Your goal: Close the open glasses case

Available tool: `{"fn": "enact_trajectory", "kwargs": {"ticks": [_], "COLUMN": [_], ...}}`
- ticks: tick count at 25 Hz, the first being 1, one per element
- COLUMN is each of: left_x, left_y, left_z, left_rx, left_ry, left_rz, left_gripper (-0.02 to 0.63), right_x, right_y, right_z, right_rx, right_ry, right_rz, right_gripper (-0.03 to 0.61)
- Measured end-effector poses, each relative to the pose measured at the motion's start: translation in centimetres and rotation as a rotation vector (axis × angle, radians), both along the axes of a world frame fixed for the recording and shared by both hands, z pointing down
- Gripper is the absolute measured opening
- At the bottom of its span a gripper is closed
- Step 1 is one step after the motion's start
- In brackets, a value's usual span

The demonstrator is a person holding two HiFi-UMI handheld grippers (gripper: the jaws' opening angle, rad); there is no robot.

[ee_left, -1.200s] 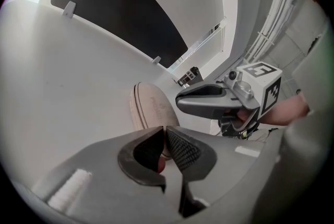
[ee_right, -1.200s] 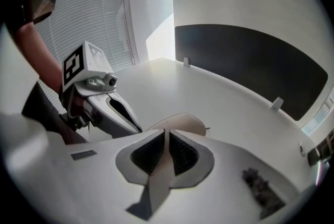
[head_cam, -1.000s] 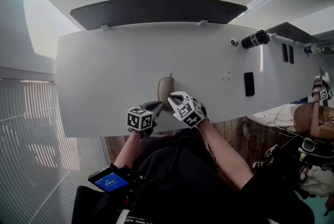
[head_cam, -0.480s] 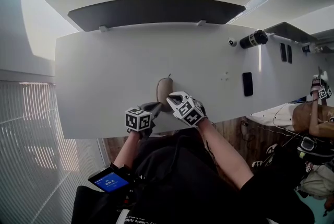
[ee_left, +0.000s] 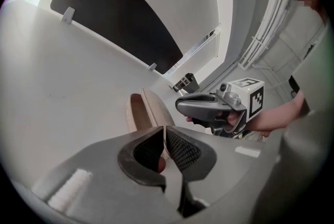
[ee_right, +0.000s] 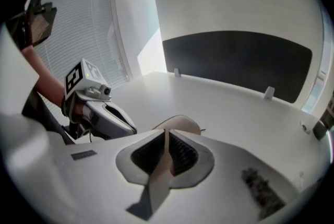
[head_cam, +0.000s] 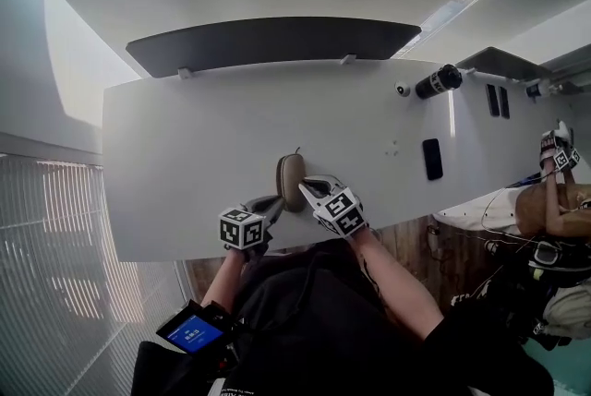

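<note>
White tabletop [head_cam: 185,136] carries few other things. A black phone [head_cam: 431,159] lies well to the right, and a black cylinder [head_cam: 436,81] and a small round white device [head_cam: 403,90] sit near the far right corner. A dark panel [head_cam: 268,39] stands along the far edge. All are well apart from the tan glasses case [head_cam: 292,181], which rests close to the near edge, straight in front of the person.

The case's long axis runs from the near edge toward the far one, and a thin dark tab sticks off its far end. The left gripper [head_cam: 272,201] meets the case's near left corner; the right gripper [head_cam: 308,186] sits against its right side. Each gripper has its jaws drawn together, tips meeting, with the case just beyond them. In the left gripper view the case's two shells show with a shadowed seam between them. At the far right, another person's arm [head_cam: 554,191] is in view.
</note>
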State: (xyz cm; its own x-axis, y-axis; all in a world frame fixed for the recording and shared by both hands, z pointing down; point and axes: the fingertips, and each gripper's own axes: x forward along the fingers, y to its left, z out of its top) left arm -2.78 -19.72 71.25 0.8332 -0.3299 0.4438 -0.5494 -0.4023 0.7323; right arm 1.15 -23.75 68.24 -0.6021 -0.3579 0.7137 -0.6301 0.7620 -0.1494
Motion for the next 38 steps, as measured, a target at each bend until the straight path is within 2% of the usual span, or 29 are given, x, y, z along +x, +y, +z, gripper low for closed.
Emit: {"fn": "enact_trajectory", "kwargs": {"ticks": [4,8,11,14,17,22,27,33,38], "left_x": [-1.8,-2.9,-3.1,-3.4,-4.2,-4.8,-3.5,-0.7,2.2], "left_y": [-0.2,-0.2,0.5,1.6,2.3,3.8,6.4,12.4,18.7], "left_z": [-2.9,-6.6,-9.5,-11.8,-14.0,-15.8,-18.5,-20.1,-20.5], "left_rx": [0.093,0.287,0.429,0.544,0.612,0.677,0.704,0.729,0.734], "left_ry": [0.013,-0.043,-0.091,-0.110,-0.135,-0.177,-0.218,-0.249,-0.273], "left_rz": [-0.029,-0.016,0.017,0.040,0.014,-0.043,-0.099,-0.142,-0.177], "left_gripper": [0.023,0.018,0.012,0.008,0.008,0.008,0.008,0.008,0.008], "right_x": [0.9,2.5,3.7,4.3,3.8,3.8,4.4,6.3,8.8], "right_y": [-0.4,0.9,2.6,4.4,5.7,7.2,9.9,16.0,22.1], "right_z": [-3.7,-7.5,-9.8,-11.2,-12.5,-14.5,-16.5,-18.1,-18.6], "right_rx": [0.084,0.171,0.203,0.216,0.233,0.275,0.312,0.348,0.387], "right_ry": [-0.106,-0.204,-0.247,-0.274,-0.312,-0.351,-0.390,-0.374,-0.433], "right_rz": [0.088,0.162,0.213,0.233,0.213,0.177,0.154,0.105,0.068], "right_gripper": [0.029,0.025,0.014,0.009,0.008,0.008,0.006,0.006,0.005]}}
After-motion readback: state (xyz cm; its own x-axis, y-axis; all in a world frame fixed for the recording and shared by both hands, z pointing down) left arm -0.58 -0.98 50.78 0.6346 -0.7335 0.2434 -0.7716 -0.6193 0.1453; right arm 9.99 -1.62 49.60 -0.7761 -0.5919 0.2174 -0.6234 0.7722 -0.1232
